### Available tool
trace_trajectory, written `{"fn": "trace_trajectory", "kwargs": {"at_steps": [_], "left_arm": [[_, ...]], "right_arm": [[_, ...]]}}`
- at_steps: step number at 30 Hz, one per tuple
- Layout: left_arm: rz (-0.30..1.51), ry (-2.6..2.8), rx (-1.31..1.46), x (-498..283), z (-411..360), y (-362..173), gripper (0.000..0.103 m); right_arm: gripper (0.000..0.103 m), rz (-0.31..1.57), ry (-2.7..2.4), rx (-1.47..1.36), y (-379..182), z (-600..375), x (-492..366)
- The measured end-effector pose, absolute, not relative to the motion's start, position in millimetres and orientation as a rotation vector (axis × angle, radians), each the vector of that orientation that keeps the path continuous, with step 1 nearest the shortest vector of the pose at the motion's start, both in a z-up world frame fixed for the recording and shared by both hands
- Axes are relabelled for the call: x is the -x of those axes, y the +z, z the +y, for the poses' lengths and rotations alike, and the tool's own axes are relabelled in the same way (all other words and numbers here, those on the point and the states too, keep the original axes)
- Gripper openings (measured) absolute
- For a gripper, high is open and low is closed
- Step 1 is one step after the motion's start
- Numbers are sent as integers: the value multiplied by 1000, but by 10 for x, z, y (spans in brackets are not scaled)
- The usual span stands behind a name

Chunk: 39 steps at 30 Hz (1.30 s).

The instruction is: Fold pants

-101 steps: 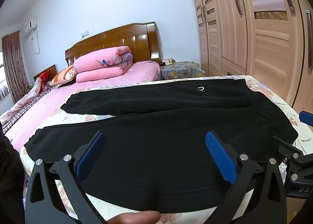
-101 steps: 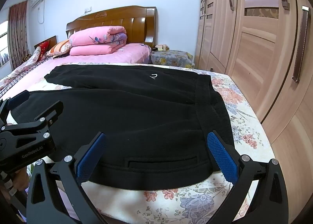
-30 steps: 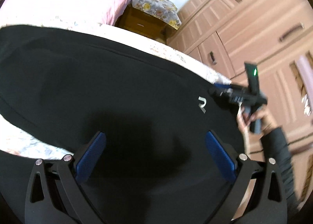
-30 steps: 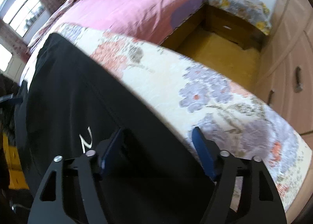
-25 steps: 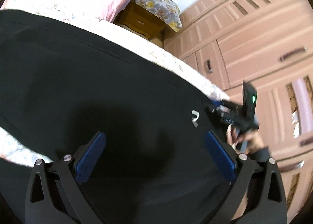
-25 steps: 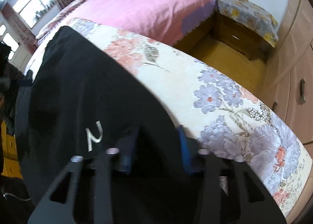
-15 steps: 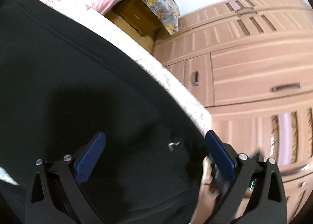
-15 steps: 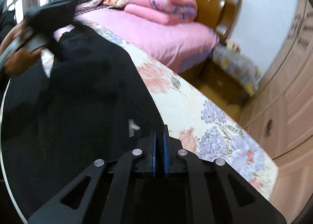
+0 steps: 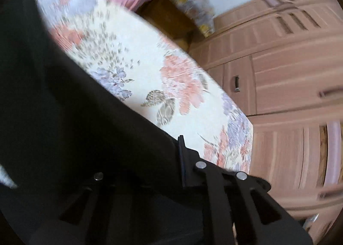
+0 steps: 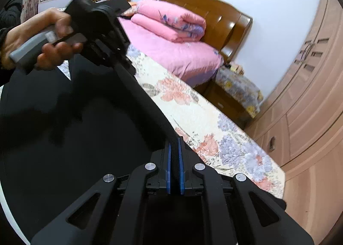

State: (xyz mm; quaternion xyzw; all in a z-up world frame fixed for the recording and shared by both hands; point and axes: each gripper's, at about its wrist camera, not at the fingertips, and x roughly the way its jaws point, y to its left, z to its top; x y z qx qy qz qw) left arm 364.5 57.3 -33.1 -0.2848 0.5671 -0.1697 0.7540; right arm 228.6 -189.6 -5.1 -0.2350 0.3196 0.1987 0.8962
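On the floral-sheeted bed (image 10: 193,105), soft, limp black fabric pants (image 10: 64,127) sag; both hand-held grippers, right (image 10: 174,159) and left (image 9: 180,155), pinch their far edge.

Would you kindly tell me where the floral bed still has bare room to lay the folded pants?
The bare floral sheet lies between the black pants and the wardrobe-side bed edge. The near side is crowded: pants and both grippers, right, left.

Through the left wrist camera we saw the black pants (image 9: 64,116) filling the lower left, their edge pinched in our left gripper (image 9: 180,155), whose jaws stood closed on the cloth. Beyond lay the flowered bedspread (image 9: 150,69). A wooden wardrobe (image 9: 289,86) rose at right, somewhat blurred.
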Motion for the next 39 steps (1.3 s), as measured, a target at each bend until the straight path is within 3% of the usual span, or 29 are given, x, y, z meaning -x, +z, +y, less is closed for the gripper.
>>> {"fn": "trace_trajectory", "kwargs": {"at_steps": [8,12,16,19,21,22,24,26,32,39], "left_arm": [[939,-428,475,-2060,688,396,13],[876,-445,470,-1244,872,193,14],[920,-422,467,-819,1007,-325,14],[1000,-419,519,-811,1122,-784,18],[951,-452,523,-804,1162,-831,21],[947,-456,512,-792,1162,-813,24],[906,-470,528,-746,1192,-724,61],[867,-448,523,-692,1222,-625,71],[851,-399,544,-754,1384,-556,71],[871,-346,551,-874,1431,-573,71]], "right_arm": [[9,503,406,524,159,-1853,-1164],[9,502,429,514,-44,-1768,-563],[12,625,460,437,-543,-1716,-261],[38,670,457,376,-791,-1722,-128],[82,677,464,309,-766,-1765,-52],[85,668,466,246,-722,-1830,23],[85,661,487,107,-671,-1989,179],[85,668,467,-12,-685,-2156,254],[76,681,409,-426,-868,-2743,258],[71,718,320,-608,-974,-3025,90]]}}
